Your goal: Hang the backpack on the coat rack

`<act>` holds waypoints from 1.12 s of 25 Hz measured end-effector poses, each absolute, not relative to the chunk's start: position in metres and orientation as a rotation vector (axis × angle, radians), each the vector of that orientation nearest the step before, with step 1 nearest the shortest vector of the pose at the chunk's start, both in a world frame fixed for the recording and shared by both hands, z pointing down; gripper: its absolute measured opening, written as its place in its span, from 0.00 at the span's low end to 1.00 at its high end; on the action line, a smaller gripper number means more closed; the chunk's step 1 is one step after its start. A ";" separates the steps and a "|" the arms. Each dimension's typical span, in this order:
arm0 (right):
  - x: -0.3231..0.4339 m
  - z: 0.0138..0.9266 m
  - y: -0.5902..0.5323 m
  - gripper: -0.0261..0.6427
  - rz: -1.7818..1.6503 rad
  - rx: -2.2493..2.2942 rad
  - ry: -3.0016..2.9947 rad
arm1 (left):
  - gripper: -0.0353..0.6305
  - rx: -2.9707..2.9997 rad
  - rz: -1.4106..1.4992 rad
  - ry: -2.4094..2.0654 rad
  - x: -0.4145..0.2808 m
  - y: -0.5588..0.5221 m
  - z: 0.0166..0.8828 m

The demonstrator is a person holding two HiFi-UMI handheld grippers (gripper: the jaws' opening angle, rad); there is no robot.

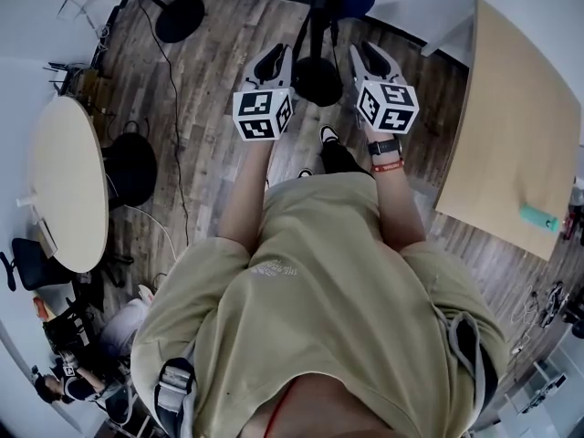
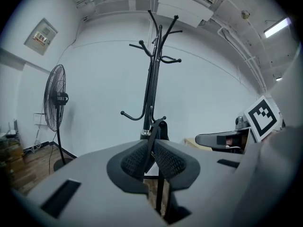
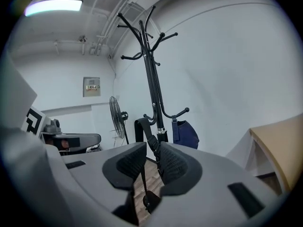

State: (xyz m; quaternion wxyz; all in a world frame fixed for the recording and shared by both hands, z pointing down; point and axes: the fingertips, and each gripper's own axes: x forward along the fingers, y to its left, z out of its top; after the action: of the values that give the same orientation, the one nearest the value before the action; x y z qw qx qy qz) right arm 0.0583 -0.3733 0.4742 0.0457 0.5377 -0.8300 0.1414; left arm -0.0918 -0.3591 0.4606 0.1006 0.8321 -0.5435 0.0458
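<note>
A person stands on the wood floor (image 1: 219, 80) with a gripper in each hand. The left gripper (image 1: 274, 57) and the right gripper (image 1: 372, 57) are side by side, a little apart, both pointing at the coat rack (image 2: 152, 79). The rack's round foot (image 1: 317, 80) sits between them, just ahead.

The left gripper is pinched narrow on a black backpack strap (image 2: 154, 136). The strap runs up from between the pads and loops over near a low hook. I cannot tell if it touches the hook.

The right gripper is squeezed on the other strap (image 3: 143, 127), which has a buckle right at the pads. This strap also rises beside the pole.

I can only see the straps. The rest of the backpack is hidden under the grippers.

A blue bag (image 3: 184, 132) hangs on a low hook on the far side of the rack. A tall fan (image 2: 56, 103) stands off to the left by the wall.
</note>
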 end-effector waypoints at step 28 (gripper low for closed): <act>0.048 0.457 -0.335 0.06 0.371 1.685 -2.542 | 0.09 2.487 0.067 -1.561 -0.095 -0.330 0.448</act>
State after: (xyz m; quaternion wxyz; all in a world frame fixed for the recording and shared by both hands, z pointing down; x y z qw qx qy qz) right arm 0.0476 -0.3346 0.4566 0.0347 0.5482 -0.8269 0.1208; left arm -0.0950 -0.3297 0.4482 0.1020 0.8424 -0.5286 0.0227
